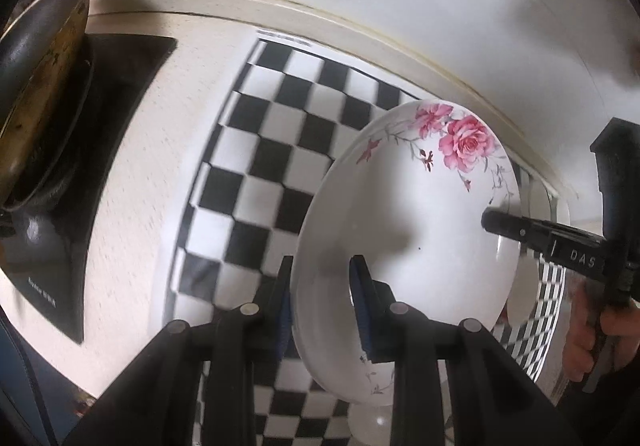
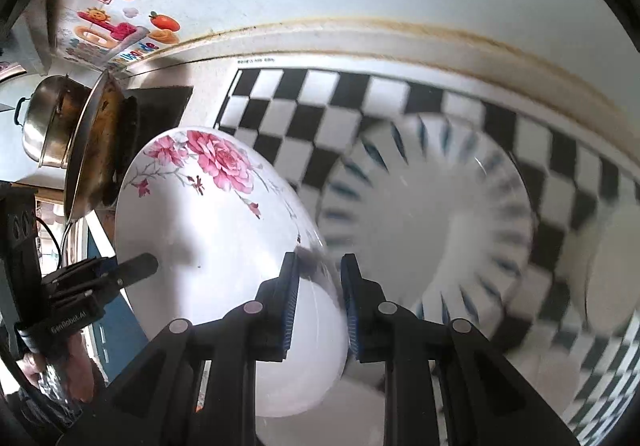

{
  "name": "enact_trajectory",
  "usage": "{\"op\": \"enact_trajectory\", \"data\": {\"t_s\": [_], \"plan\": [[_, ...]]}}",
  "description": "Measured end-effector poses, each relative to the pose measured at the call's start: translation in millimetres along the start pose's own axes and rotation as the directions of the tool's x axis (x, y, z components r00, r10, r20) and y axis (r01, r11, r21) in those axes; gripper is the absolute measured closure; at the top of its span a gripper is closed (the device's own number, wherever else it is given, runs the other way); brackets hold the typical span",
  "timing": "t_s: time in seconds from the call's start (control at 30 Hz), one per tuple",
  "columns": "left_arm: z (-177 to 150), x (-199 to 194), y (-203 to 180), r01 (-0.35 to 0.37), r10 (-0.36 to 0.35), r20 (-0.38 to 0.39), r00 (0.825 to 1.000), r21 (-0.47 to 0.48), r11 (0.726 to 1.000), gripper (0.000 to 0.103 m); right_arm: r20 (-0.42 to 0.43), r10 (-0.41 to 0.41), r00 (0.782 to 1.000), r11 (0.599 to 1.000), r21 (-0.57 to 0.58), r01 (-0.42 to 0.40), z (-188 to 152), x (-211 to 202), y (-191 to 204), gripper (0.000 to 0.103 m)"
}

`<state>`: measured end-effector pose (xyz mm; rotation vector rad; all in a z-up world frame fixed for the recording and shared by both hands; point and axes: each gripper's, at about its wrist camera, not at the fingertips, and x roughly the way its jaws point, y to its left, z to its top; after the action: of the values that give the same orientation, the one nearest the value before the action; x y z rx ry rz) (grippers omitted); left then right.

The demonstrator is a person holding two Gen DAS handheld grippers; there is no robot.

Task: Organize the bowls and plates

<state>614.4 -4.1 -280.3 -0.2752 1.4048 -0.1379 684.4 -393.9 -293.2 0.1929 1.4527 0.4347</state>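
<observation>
Over the checkered counter (image 1: 256,134) the rose plate (image 1: 408,230) hangs tilted, rim pinched in both the left gripper's (image 1: 322,298) and right gripper's (image 2: 318,302) narrow jaws, so uneven pulls could slip it onto the striped plate (image 2: 432,214) below.

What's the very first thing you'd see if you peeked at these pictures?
The big white plate with pink roses, held tilted up off the counter with the left gripper pinching one edge and the right gripper at the opposite edge. Under it lies a black-and-white checkered mat, and on that mat, right of the rose plate, sits a blurry plate with blue dashes round its rim. A worn dark pan sits on the stove to the left.
</observation>
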Motion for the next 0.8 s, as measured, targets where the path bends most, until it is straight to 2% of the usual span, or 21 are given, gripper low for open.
{"op": "enact_trajectory", "data": {"t_s": [0.17, 0.43, 0.53, 0.6, 0.8], "plan": [[-36.5, -1.8, -27.6, 0.026, -0.023, -0.045, 0.999, 0.054, 0.998, 0.079, 0.010, -0.006, 1.000, 0.998, 0.069, 0.006, -69.5, -13.7, -28.7, 0.079], [-91.5, 26.7, -57.2, 0.024, -0.007, -0.137, 0.991, 0.121, 0.992, 0.079, 0.005, -0.039, 0.999, 0.989, 0.143, 0.038, -159.8, 7.5, -47.2, 0.079], [-103.9, 43.1, -64.1, 0.012, 0.013, -0.174, 0.985, 0.141, 0.990, 0.079, -0.001, -0.036, 0.999, 0.984, 0.176, 0.036, -178.1, 21.7, -52.5, 0.079], [-112.0, 50.5, -67.7, 0.009, 0.021, -0.190, 0.982, 0.157, 0.988, 0.079, -0.006, -0.039, 0.999, 0.980, 0.195, 0.039, -174.2, 37.4, -48.1, 0.079], [-127.2, 72.9, -75.2, 0.001, 0.044, -0.246, 0.968, 0.180, 0.984, 0.079, -0.035, -0.051, 0.998, 0.975, 0.214, 0.058, -190.1, 51.7, -56.0, 0.079]]}}
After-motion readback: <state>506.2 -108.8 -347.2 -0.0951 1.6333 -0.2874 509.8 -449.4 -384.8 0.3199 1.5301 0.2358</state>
